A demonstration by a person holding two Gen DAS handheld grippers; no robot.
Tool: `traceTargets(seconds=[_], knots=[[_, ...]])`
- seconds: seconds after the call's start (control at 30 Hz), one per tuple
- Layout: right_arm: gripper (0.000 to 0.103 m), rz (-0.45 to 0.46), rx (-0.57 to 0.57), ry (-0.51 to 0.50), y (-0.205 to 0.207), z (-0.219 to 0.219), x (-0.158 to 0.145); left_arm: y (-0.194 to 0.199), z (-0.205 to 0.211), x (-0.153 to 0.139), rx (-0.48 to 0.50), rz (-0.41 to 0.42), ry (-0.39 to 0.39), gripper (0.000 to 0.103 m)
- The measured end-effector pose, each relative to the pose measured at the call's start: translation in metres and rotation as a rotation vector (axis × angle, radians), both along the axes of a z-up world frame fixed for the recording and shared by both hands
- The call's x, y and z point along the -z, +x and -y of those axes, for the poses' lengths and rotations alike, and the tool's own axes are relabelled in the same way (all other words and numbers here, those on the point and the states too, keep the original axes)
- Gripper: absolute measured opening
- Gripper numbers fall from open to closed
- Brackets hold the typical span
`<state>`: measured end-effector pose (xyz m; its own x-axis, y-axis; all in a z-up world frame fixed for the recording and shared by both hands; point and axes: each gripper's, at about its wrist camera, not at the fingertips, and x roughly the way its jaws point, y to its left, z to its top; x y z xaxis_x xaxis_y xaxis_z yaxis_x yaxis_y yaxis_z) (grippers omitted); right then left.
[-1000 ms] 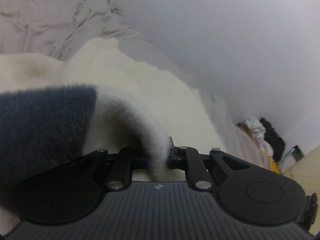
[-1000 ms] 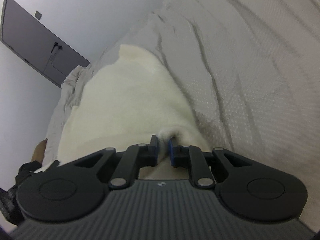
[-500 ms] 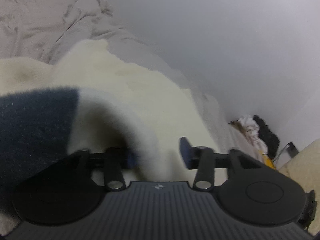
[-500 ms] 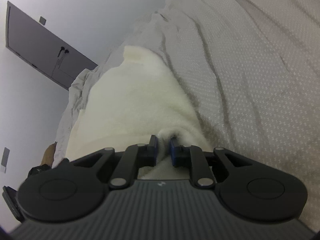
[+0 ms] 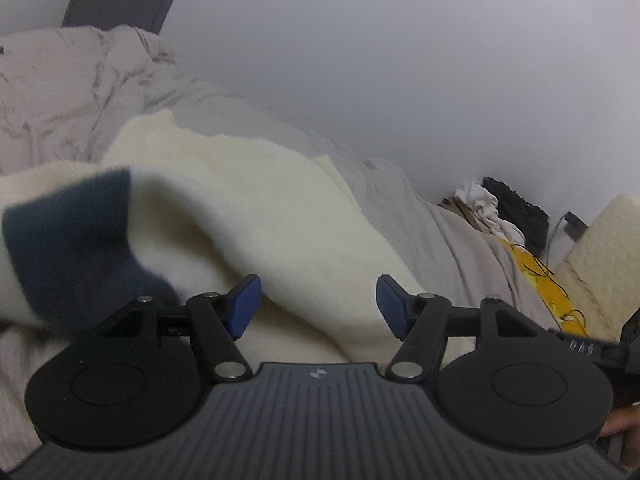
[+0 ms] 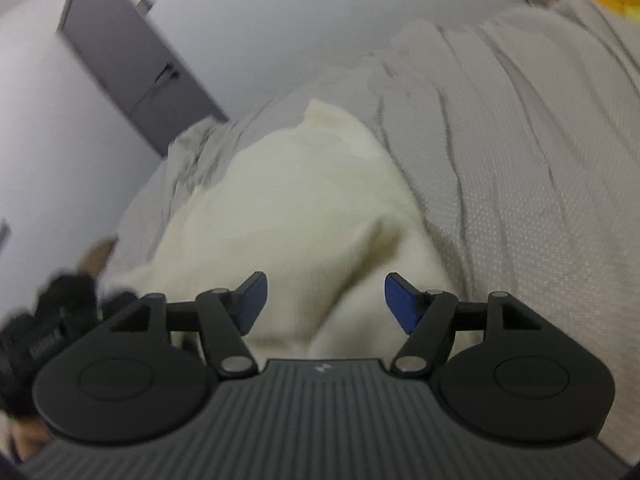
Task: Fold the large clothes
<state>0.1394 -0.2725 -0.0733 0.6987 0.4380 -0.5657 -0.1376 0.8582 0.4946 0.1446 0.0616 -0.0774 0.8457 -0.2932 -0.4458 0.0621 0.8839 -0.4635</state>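
A large cream fleece garment [image 5: 280, 216] with a dark blue band [image 5: 68, 240] lies in a folded heap on the bed. In the left wrist view my left gripper [image 5: 318, 300] hovers just above its near edge, jaws opening, the blue pads clear of the cloth. In the right wrist view the same cream garment [image 6: 304, 208] stretches away from my right gripper [image 6: 325, 300], whose jaws are also opening with only loose fleece below them and nothing pinched.
The bed's pale dotted cover [image 6: 540, 200] spreads to the right, a rumpled duvet [image 5: 68, 92] at the far left. A grey door [image 6: 132, 56] stands in the white wall. A heap of white and black clothes [image 5: 500, 212] and a yellow item [image 5: 536, 276] lie at the bed's far end.
Both grippers let go of the fleece they pinched and opened wide. Both pulled back and rose, so more of the wall and door shows. The garment's fold dropped onto the heap.
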Motion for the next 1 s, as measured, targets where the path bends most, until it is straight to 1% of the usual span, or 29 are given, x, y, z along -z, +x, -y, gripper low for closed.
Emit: traceTargets(seconds=[0.07,0.2,0.27,0.33,0.37,0.4,0.47,0.5,0.57,0.6,0.63,0.67,0.73,0.83,0.93,1.0], knots=[[0.068,-0.001,-0.046,-0.070,-0.008,-0.012,-0.003,-0.002,0.006,0.001,0.025,-0.007,0.004,0.069],[0.068,0.037,-0.100,-0.194,-0.015,-0.029,-0.003,-0.005,0.018,0.003,0.048,0.003,0.051,0.069],[0.067,0.050,-0.120,-0.276,-0.013,-0.038,0.002,-0.003,0.021,0.006,0.047,-0.002,0.064,0.069],[0.067,0.053,-0.146,-0.340,-0.011,-0.048,0.011,-0.001,0.022,0.007,0.026,-0.007,0.075,0.069],[0.066,0.062,-0.159,-0.374,-0.010,-0.053,0.015,-0.001,0.022,0.006,0.014,0.002,0.084,0.069],[0.058,0.073,-0.161,-0.402,-0.008,-0.056,0.017,-0.002,0.023,0.005,0.003,0.017,0.098,0.069],[0.051,0.097,-0.137,-0.436,-0.004,-0.060,0.018,-0.002,0.025,0.001,-0.003,0.046,0.114,0.069],[0.046,0.109,-0.127,-0.424,-0.003,-0.058,0.017,-0.003,0.027,0.000,0.003,0.067,0.126,0.069],[0.041,0.137,-0.107,-0.377,0.001,-0.052,0.011,-0.004,0.033,-0.003,0.013,0.092,0.154,0.069],[0.034,0.153,-0.098,-0.359,0.001,-0.049,0.008,-0.005,0.037,-0.004,0.021,0.104,0.172,0.069],[0.031,0.169,-0.082,-0.348,0.001,-0.046,0.004,-0.006,0.042,-0.005,0.037,0.123,0.196,0.069],[0.030,0.179,-0.071,-0.332,0.002,-0.041,-0.001,-0.006,0.048,-0.007,0.052,0.140,0.224,0.070],[0.028,0.195,-0.054,-0.279,0.006,-0.033,-0.007,-0.008,0.065,-0.007,0.083,0.182,0.306,0.071],[0.027,0.216,-0.042,-0.201,0.015,-0.025,-0.013,-0.006,0.091,-0.004,0.129,0.217,0.423,0.073],[0.027,0.211,-0.040,-0.155,0.026,-0.021,-0.013,-0.004,0.117,0.005,0.158,0.256,0.557,0.074],[0.027,0.193,-0.036,-0.098,0.031,-0.017,-0.011,-0.001,0.134,0.012,0.155,0.281,0.656,0.074]])
